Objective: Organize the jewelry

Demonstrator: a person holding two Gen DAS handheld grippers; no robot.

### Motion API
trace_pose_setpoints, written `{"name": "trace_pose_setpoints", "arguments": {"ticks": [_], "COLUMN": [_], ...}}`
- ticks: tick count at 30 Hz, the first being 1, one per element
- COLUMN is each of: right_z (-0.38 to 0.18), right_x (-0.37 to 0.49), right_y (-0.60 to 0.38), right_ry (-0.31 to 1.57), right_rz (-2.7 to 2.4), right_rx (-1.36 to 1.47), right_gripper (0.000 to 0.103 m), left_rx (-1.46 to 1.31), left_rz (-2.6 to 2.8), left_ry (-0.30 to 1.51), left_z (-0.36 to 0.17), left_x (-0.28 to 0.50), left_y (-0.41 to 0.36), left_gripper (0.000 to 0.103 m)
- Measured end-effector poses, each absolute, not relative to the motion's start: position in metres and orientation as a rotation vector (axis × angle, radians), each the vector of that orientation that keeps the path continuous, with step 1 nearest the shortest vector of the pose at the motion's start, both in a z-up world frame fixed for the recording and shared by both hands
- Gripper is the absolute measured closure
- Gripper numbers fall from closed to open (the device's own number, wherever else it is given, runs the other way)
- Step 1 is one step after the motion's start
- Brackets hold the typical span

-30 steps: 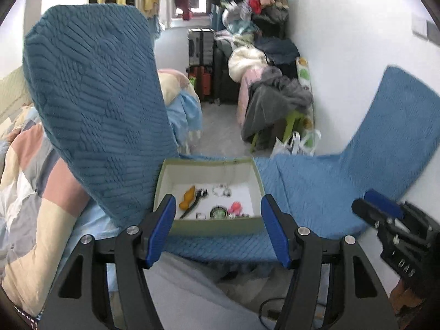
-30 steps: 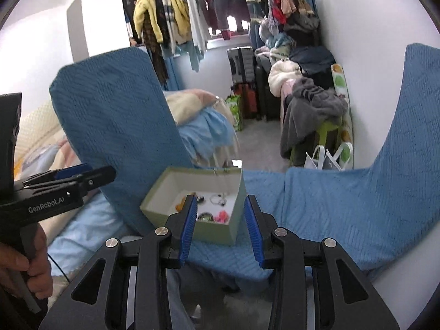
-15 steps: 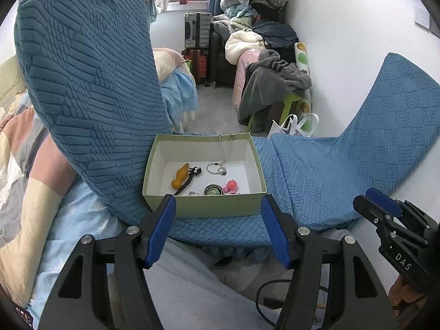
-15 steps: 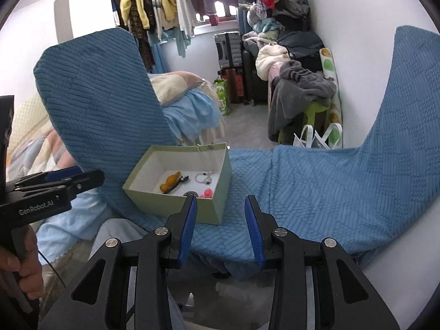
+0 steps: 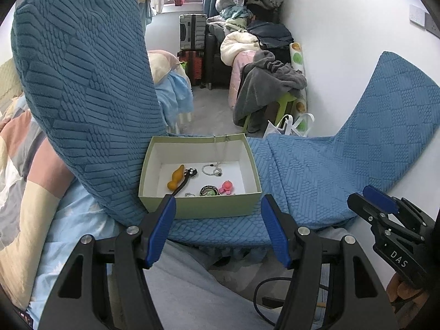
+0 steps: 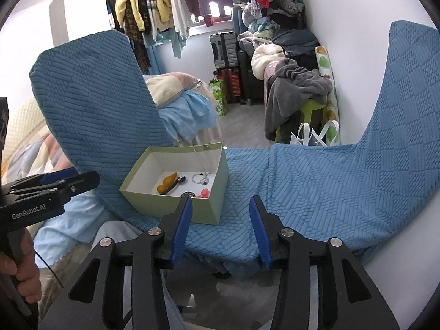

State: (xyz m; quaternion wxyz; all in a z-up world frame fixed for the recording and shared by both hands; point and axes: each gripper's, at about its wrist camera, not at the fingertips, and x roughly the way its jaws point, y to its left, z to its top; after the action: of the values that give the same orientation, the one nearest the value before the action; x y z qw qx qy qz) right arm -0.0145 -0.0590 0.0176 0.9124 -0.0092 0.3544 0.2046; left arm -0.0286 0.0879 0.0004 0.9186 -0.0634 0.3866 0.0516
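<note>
A pale green box [image 5: 198, 207] [image 6: 192, 209] sits on a blue textured cloth [image 5: 316, 170] [image 6: 316, 187]. Inside lie an orange piece [image 5: 176, 180] [image 6: 166, 183], a black clip [image 5: 189, 174], a beaded bracelet [image 5: 211, 169] [image 6: 202, 178], a round dark brooch [image 5: 209, 191], a pink charm [image 5: 226, 187] [image 6: 205, 193], and a thin chain [image 5: 220, 148] draped over the far wall. My left gripper [image 5: 218, 209] is open, hovering just before the box's near wall. My right gripper [image 6: 220, 209] hovers at the box's right corner, its jaws opening with nothing between them.
The cloth rises steeply at the left [image 5: 82, 82] and right [image 5: 390, 115]. A patterned bedsheet [image 5: 22, 192] lies left. A person's hand [image 6: 24, 264] holds the left gripper's handle. Suitcases [image 5: 192, 33], piled clothes and a green stool [image 6: 308, 112] stand beyond.
Both views tipped downward, so the box sits higher in frame and its contents show more fully. The right gripper's jaws have widened. The left jaws kept their gap.
</note>
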Motion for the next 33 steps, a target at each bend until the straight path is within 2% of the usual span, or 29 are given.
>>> {"name": "trace_pose_setpoints", "arguments": {"ticks": [2,4,6,12,16,33], "right_z": [0.019,0.021,0.022,0.025,0.025,0.029], "right_x": [-0.014,-0.014,-0.014,-0.006,-0.002,0.002], "right_y": [-0.060,-0.062,-0.063,-0.066,-0.065,-0.065], "right_ry": [0.726,0.715,0.701,0.692,0.699,0.695], "right_rz": [0.423,0.416,0.405,0.370,0.359,0.343], "right_rx": [-0.017,-0.014,-0.014,-0.009,-0.015,-0.031], "right_gripper": [0.052,0.033,0.021,0.000,0.000,0.000], "left_rx": [-0.135,-0.145,-0.160,-0.189,-0.171,-0.186], "left_rz": [0.111,0.118,0.132,0.159,0.174,0.208], "left_ry": [0.799,0.801,0.801,0.806,0.810,0.826], "left_z": [0.000,0.000,0.001,0.000,-0.001,0.000], "left_x": [-0.029,-0.029,-0.029,-0.027,-0.026,-0.021], "left_y": [0.090,0.093,0.096,0.105,0.104,0.111], "left_gripper": [0.038,0.038,0.021,0.014,0.001,0.001]}}
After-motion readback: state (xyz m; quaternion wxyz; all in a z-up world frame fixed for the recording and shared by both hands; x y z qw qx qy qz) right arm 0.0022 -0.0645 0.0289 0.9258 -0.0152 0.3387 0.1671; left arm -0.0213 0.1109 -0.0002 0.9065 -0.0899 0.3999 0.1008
